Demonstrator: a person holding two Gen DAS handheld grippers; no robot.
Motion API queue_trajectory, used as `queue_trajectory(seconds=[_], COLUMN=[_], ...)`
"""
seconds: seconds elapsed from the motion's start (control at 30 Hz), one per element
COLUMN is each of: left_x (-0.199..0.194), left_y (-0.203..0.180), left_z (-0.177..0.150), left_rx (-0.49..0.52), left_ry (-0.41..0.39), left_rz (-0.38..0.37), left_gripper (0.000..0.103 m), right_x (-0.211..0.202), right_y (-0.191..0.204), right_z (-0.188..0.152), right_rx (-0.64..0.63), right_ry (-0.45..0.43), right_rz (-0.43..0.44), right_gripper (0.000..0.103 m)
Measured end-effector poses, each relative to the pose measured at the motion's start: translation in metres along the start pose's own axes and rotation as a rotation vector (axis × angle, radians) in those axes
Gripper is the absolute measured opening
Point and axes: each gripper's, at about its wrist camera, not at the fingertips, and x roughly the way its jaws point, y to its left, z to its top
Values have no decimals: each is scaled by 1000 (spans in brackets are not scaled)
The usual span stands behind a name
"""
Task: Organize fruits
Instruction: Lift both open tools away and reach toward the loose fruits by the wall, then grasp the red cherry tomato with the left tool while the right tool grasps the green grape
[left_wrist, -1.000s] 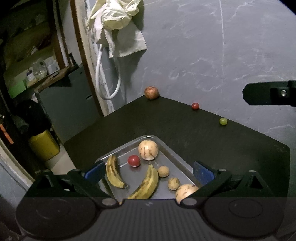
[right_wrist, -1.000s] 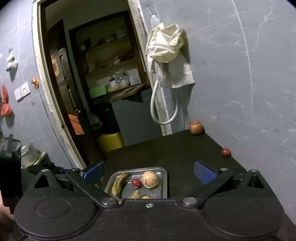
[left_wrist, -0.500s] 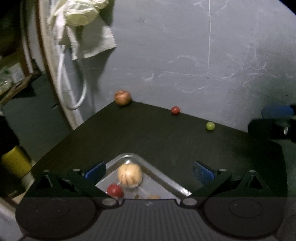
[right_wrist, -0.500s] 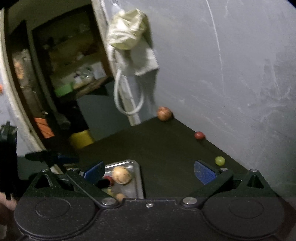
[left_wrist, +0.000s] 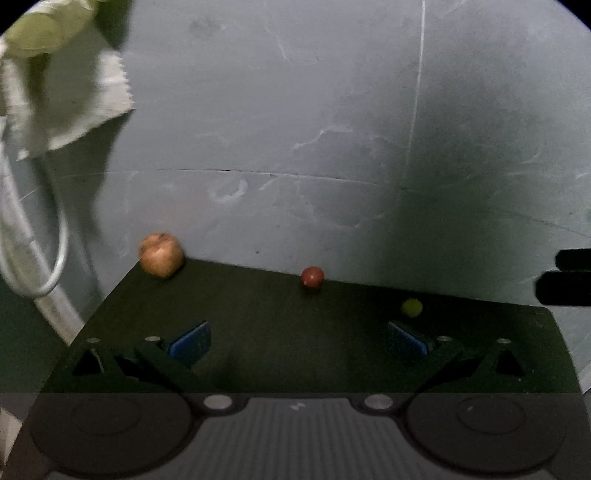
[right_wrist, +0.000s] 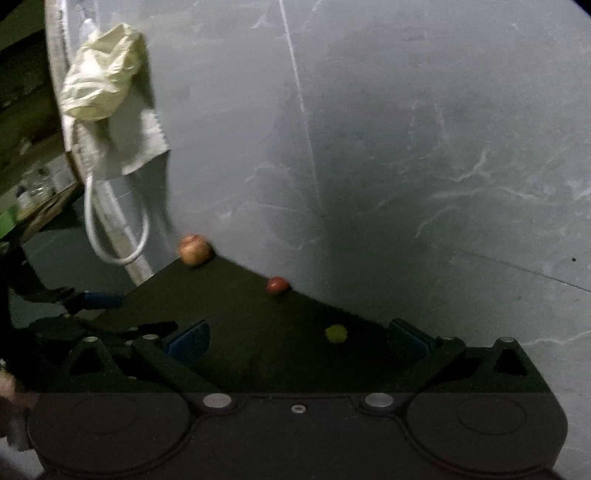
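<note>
- The left gripper (left_wrist: 299, 341) has its 2 blue-padded fingers (left_wrist: 190, 343) spread wide, with nothing between them but bare dark table (left_wrist: 295, 350).
- The right gripper (right_wrist: 299, 341) is the same: its 2 fingers (right_wrist: 186, 343) stand well apart and hold nothing.
- Taking the small red fruit (left_wrist: 312, 277) as the landmark, it sits at the back edge of the table, touching or just shy of the grey wall (left_wrist: 332, 129).
- The small green fruit (left_wrist: 412, 307) lies to the right of the red one and nearer the grippers; in the left view it is just beyond the right-hand fingertip.
- The large reddish-brown fruit (left_wrist: 161, 254) rests well to the left of the red one, at the table's far left corner against the wall.
- That makes 3 loose fruits on the table, 1 of each kind, and both views agree on the count.
- Only the right wrist view shows the green fruit (right_wrist: 336, 334) lying between its own fingers' line of sight, and a blue-tipped finger of the left gripper far left of the red fruit (right_wrist: 277, 285).
- Only the left wrist view catches the right gripper as a dark shape at its right edge.
- A pale cloth (right_wrist: 107, 92) and 1 white looped hose (right_wrist: 118, 236) hang above and left of the red fruit; the right view shows them whole, plus a dim shelf behind; the left view clips them.
</note>
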Motion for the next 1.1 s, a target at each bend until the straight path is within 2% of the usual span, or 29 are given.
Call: queue_trajectory(seconds=[0.2, 0.4, 0.57, 0.7, 0.87, 1.0, 1.1], left_x=[64, 119, 149, 168, 182, 189, 191], left_y=[14, 17, 7, 3, 0, -1, -4], left_z=[16, 22, 23, 24, 23, 21, 18], left_rx=[42, 76, 164, 203, 231, 253, 264], left_ry=[36, 66, 63, 63, 68, 68, 73], left_rz=[-54, -112, -145, -153, -158, -153, -154], left_gripper=[97, 86, 75, 65, 44, 41, 35], right_x=[36, 77, 103, 121, 137, 148, 155], right_y=[9, 7, -3, -6, -6, -7, -8], right_z=[-7, -17, -20, -17, -18, -19, -21], right_rx=[23, 33, 57, 56, 55, 51, 43], right_ry=[31, 87, 111, 118, 130, 144, 152], right_rz=[-77, -112, -137, -142, -133, -132, -139], right_gripper=[99, 95, 93, 90, 87, 84, 81])
